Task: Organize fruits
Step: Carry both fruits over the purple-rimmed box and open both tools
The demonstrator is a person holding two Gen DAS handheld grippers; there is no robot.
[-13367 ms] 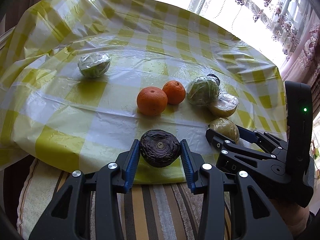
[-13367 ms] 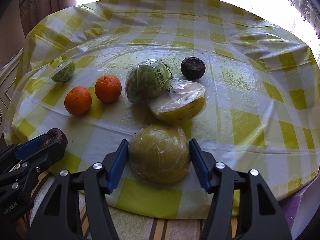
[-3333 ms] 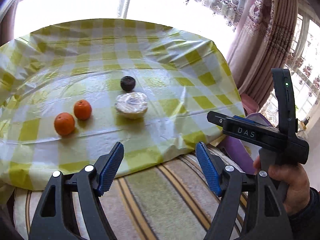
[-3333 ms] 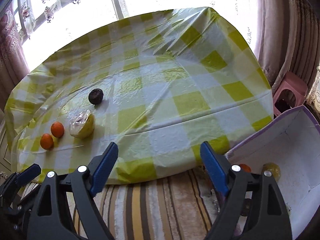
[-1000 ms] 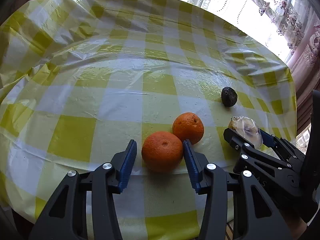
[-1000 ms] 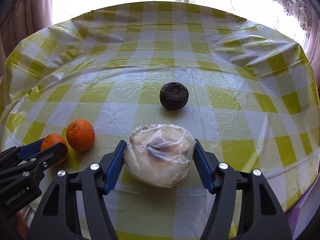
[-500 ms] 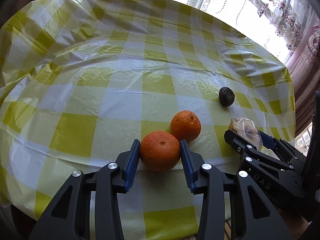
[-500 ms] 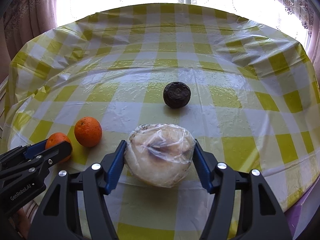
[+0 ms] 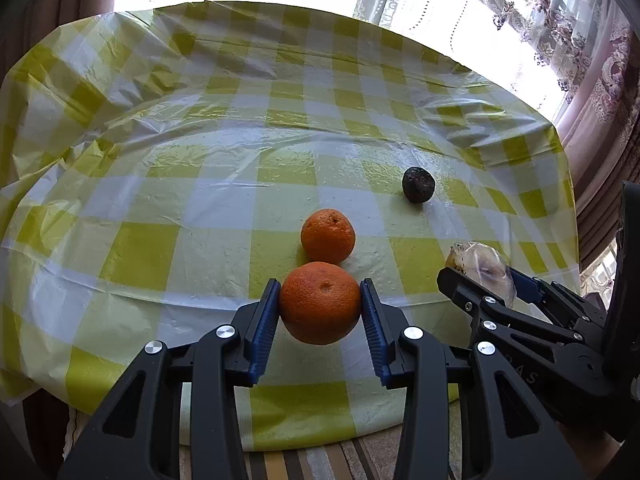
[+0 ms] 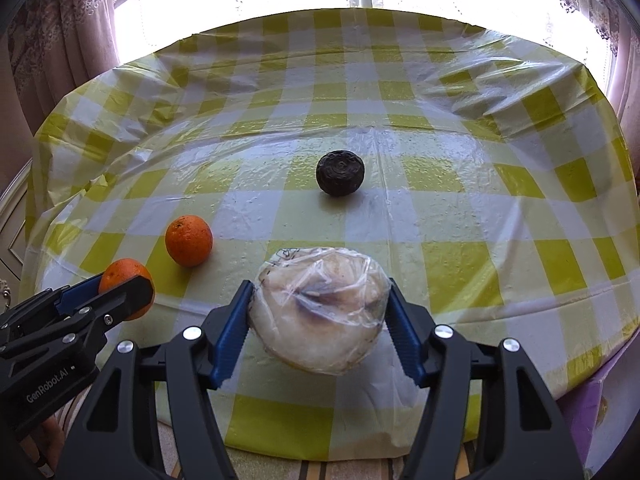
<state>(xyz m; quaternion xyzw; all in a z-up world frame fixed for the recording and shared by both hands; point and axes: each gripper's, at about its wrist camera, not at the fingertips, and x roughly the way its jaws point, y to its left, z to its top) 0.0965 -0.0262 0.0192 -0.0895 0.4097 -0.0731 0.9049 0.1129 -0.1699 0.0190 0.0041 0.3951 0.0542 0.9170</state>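
My left gripper (image 9: pixel 320 306) is shut on an orange (image 9: pixel 320 302), held just above the checked tablecloth (image 9: pixel 160 184) near its front edge. A second orange (image 9: pixel 328 235) rests on the cloth right behind it. My right gripper (image 10: pixel 319 314) is shut on a pale cut fruit wrapped in clear film (image 10: pixel 320 308), lifted slightly off the cloth. The same wrapped fruit (image 9: pixel 482 270) shows in the left wrist view between the right gripper's fingers. A dark wrinkled fruit (image 10: pixel 340 173) lies alone farther back. In the right wrist view the left gripper (image 10: pixel 120 286) holds its orange (image 10: pixel 120 274) at lower left.
The round table's yellow-and-white plastic cloth (image 10: pixel 460 220) hangs over the near edge, above a striped surface (image 9: pixel 304 460). A purple box edge (image 10: pixel 600 400) sits at the lower right. Bright windows and curtains (image 9: pixel 600 60) stand behind the table.
The left jaws closed onto the near orange and lifted it back from the second orange. The right gripper, gripping the wrapped fruit, also pulled back and up a little.
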